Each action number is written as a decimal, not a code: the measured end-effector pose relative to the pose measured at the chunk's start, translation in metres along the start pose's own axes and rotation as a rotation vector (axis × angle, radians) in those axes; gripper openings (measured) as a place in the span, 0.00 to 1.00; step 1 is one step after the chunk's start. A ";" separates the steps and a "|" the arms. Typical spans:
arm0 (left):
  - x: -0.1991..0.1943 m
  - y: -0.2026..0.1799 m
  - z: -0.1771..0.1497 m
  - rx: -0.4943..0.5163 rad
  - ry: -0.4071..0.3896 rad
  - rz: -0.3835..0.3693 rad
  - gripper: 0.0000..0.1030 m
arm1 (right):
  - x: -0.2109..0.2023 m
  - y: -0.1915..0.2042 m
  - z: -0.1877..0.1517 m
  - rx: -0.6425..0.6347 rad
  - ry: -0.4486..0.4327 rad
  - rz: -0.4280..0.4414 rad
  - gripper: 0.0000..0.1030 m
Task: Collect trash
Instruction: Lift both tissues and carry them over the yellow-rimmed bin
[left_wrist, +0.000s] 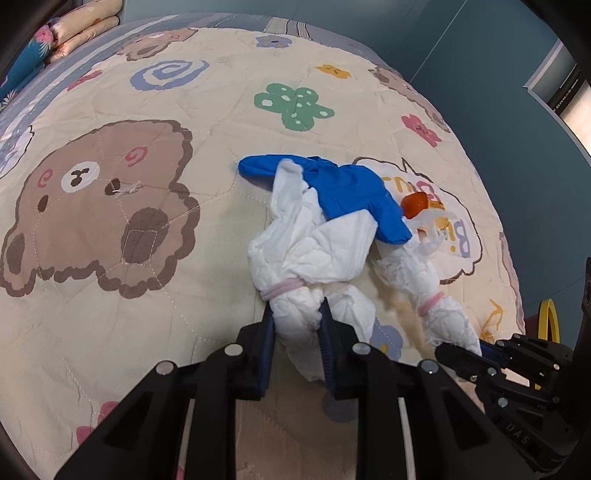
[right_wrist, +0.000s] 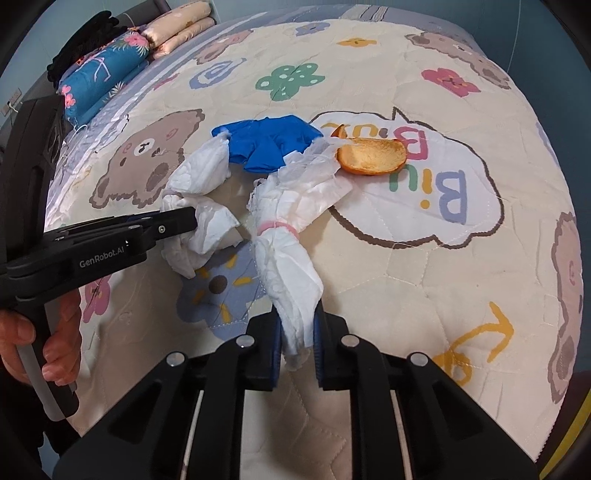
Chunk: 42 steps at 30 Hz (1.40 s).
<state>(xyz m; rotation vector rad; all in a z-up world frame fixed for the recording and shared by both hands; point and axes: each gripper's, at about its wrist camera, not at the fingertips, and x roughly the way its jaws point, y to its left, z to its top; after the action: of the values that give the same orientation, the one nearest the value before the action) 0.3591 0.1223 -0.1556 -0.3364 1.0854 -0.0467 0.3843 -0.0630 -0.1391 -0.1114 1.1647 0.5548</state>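
Cartoon-print quilted bed (left_wrist: 184, 258), teal wall (left_wrist: 461, 55), folded bedding (right_wrist: 110, 70)

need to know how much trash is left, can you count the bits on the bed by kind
white tissue bundles: 2, one in the left gripper at, one in the right gripper at
blue gloves: 1
orange peels: 1
total: 4

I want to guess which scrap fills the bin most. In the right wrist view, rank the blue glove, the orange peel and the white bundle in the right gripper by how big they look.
1. white bundle, though nearest the camera, which inflates it.
2. blue glove.
3. orange peel, clearly smallest.
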 end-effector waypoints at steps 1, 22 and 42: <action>-0.003 0.000 -0.002 0.001 -0.002 -0.001 0.20 | -0.004 -0.001 -0.001 0.004 -0.003 0.003 0.13; -0.048 -0.017 -0.022 0.033 -0.050 -0.016 0.20 | -0.090 -0.026 -0.048 0.054 -0.096 -0.015 0.13; -0.082 -0.059 -0.035 0.092 -0.090 -0.040 0.20 | -0.155 -0.056 -0.085 0.126 -0.188 -0.062 0.13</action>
<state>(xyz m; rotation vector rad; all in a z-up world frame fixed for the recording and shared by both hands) 0.2970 0.0738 -0.0826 -0.2750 0.9843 -0.1152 0.2957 -0.1971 -0.0460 0.0132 1.0062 0.4266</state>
